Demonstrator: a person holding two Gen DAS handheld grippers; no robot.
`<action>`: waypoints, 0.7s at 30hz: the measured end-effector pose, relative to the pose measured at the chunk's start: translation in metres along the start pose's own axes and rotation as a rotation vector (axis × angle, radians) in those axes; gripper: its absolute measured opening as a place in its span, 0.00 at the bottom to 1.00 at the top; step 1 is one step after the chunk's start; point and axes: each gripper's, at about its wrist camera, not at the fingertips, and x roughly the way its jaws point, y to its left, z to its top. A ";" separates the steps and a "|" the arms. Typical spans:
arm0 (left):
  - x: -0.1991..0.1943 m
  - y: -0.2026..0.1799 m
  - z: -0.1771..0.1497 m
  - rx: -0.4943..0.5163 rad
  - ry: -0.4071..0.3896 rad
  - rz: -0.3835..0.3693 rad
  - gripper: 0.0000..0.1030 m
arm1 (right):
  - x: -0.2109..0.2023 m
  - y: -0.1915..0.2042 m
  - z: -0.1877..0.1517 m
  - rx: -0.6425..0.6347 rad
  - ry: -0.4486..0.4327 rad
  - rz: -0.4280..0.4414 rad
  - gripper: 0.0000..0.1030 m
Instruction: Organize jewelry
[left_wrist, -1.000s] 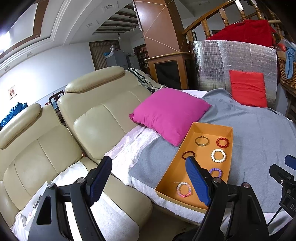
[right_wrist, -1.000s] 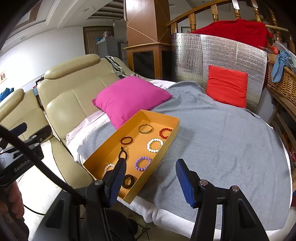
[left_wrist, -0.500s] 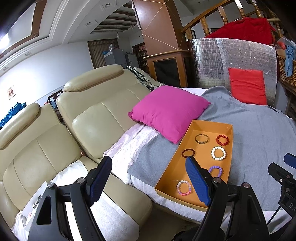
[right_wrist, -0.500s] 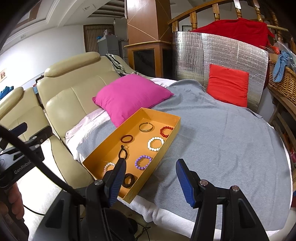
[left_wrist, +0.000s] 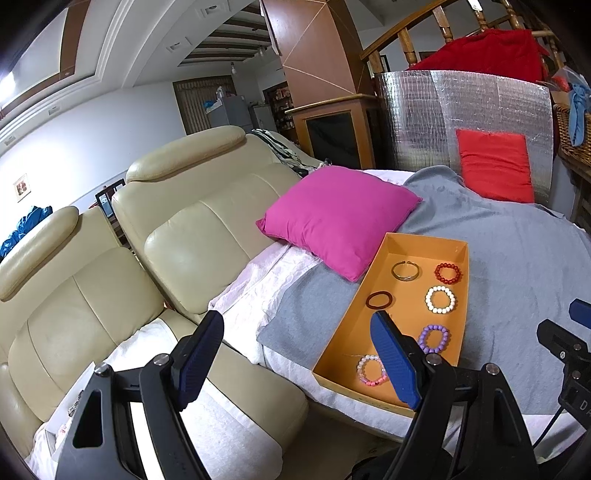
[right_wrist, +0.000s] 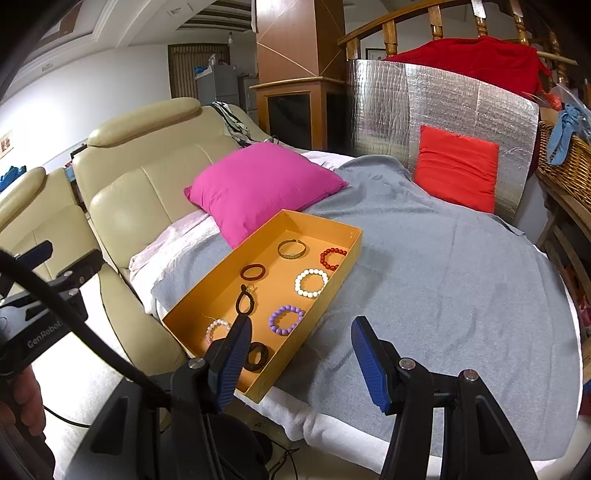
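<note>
An orange tray lies on the grey blanket and holds several bracelets: a metal bangle, a red bead one, a white bead one, a purple bead one, a dark red ring, a black loop, a pink-white one and a dark ring. My left gripper is open and empty, held back from the tray's near left corner. My right gripper is open and empty over the tray's near end.
A magenta pillow lies just behind the tray. A red pillow leans on a silver foil panel. Cream leather seats stand to the left. A wicker basket is at the right. The grey blanket spreads right of the tray.
Both views have shifted slightly, the scene sliding a little up and back. The bracelets and tray have not moved and both grippers stay open.
</note>
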 end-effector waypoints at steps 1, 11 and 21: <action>0.001 0.000 0.000 -0.001 0.002 -0.002 0.80 | 0.000 0.000 0.000 0.000 0.000 -0.001 0.59; 0.004 0.005 -0.002 -0.009 0.007 -0.004 0.80 | 0.002 0.006 0.006 -0.023 -0.001 -0.013 0.59; 0.013 0.018 -0.005 -0.032 0.015 -0.009 0.80 | 0.010 0.017 0.012 -0.068 0.028 -0.039 0.59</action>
